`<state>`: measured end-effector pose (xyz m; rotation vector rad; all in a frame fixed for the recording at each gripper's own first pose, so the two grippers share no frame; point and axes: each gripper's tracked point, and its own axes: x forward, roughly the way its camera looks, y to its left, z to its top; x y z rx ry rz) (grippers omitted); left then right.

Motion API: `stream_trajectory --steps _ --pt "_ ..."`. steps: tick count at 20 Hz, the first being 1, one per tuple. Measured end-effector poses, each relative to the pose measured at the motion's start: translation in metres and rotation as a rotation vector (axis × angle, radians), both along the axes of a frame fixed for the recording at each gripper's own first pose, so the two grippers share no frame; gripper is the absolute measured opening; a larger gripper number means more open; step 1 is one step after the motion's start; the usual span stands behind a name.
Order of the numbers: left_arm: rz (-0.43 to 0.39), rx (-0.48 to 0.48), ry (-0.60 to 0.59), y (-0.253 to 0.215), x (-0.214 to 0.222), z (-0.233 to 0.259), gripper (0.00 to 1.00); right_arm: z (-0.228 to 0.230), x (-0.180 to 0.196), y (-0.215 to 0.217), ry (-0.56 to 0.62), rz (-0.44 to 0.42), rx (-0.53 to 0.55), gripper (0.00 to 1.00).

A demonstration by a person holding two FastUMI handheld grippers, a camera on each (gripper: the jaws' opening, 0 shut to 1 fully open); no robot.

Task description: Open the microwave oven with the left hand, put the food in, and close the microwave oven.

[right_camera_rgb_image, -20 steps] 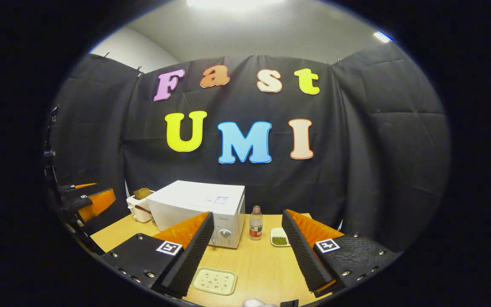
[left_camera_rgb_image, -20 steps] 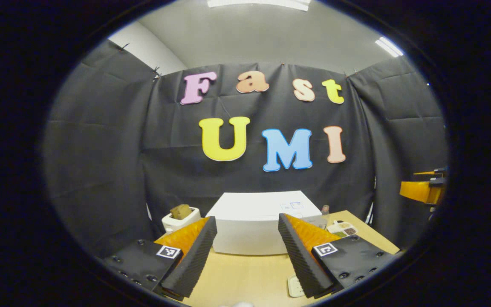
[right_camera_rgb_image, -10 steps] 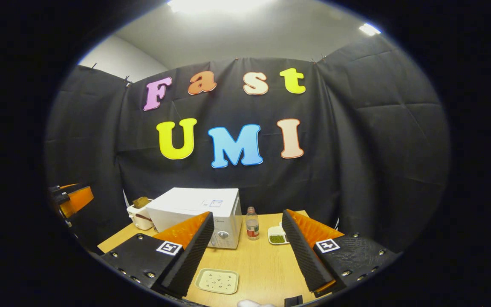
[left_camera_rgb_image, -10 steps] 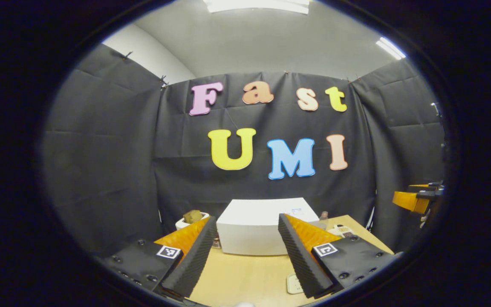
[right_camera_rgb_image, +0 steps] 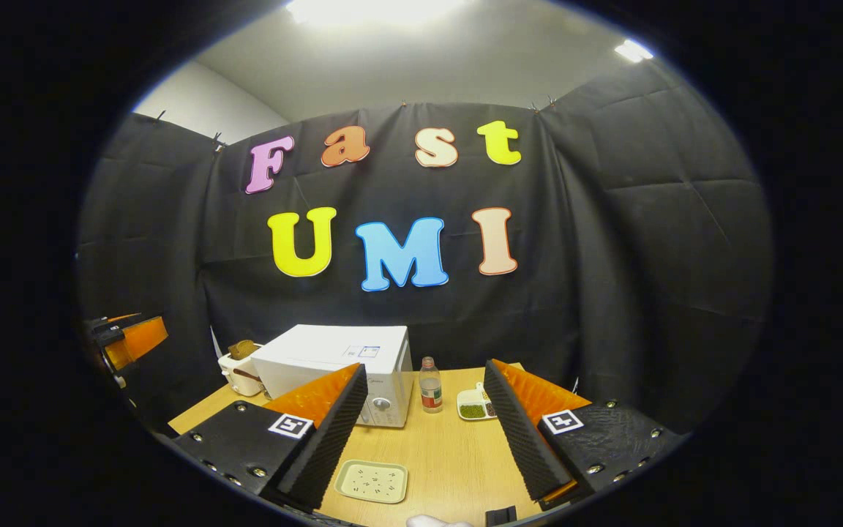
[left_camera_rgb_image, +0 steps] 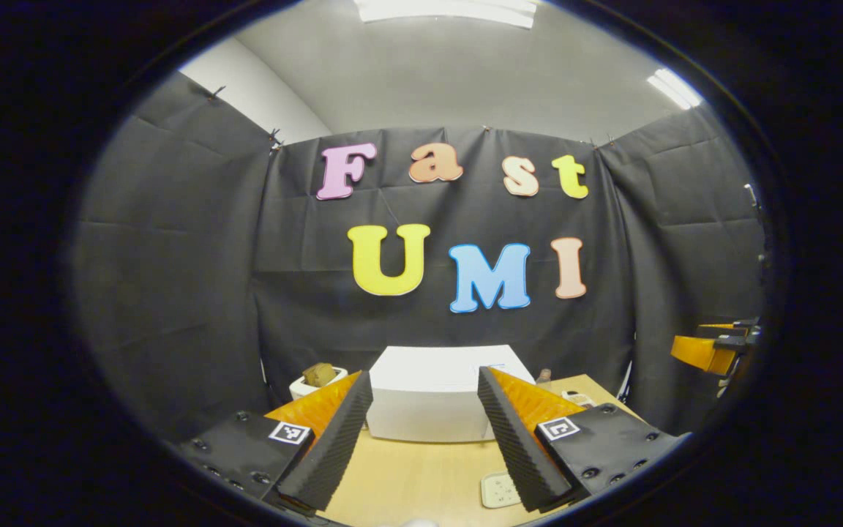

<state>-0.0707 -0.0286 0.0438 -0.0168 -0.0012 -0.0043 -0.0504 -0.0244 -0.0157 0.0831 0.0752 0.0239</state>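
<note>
Holding my left gripper (left_camera_rgb_image: 421, 439) and right gripper (right_camera_rgb_image: 425, 432) spread wide and empty above the table (right_camera_rgb_image: 443, 461), facing the closed microwave oven (right_camera_rgb_image: 334, 366), well apart.

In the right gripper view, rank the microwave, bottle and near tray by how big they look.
1. microwave, clearly largest.
2. near tray, though it lies closer to the camera, so that inflates it.
3. bottle, smallest.

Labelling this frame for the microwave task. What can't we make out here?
- Microwave door, right gripper view: hidden behind the right gripper's near finger.
- Microwave front, left gripper view: too plain and far to show a handle.
- Divided dish, right gripper view: partly covered by a finger, contents too small.
- Small tray: dark specks too small to identify.
</note>
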Motion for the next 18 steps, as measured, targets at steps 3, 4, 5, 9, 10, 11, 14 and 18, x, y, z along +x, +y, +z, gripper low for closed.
stream_trajectory --steps 3,4,5,9,10,11,14,18 --pt "0.000 -0.021 0.005 0.000 0.004 -0.003 0.97 0.001 0.001 -0.001 -0.001 -0.002 -0.004 0.98" --pt "-0.002 -0.023 0.006 -0.001 0.003 -0.004 0.97 0.001 0.001 -0.001 0.000 -0.001 -0.003 0.98" --pt "-0.002 -0.019 0.006 -0.001 0.004 -0.005 0.97 0.002 0.001 -0.001 0.001 -0.002 -0.004 0.98" --pt "-0.006 -0.004 0.006 -0.004 0.005 -0.004 0.99 0.004 0.004 -0.003 -0.002 -0.009 0.004 0.98" --pt "-0.008 -0.005 0.004 -0.005 0.005 -0.003 0.99 0.005 0.004 -0.002 -0.006 -0.007 0.010 0.98" --pt "-0.009 -0.005 0.003 -0.004 0.004 -0.002 0.99 0.006 0.004 -0.001 -0.007 -0.005 0.012 0.98" --pt "-0.008 0.007 -0.006 -0.004 0.004 0.003 0.97 0.010 0.004 -0.002 -0.018 -0.008 0.002 0.98" --pt "-0.005 0.018 -0.017 -0.004 0.004 0.009 0.94 0.014 0.004 0.003 -0.023 0.005 0.010 0.98"
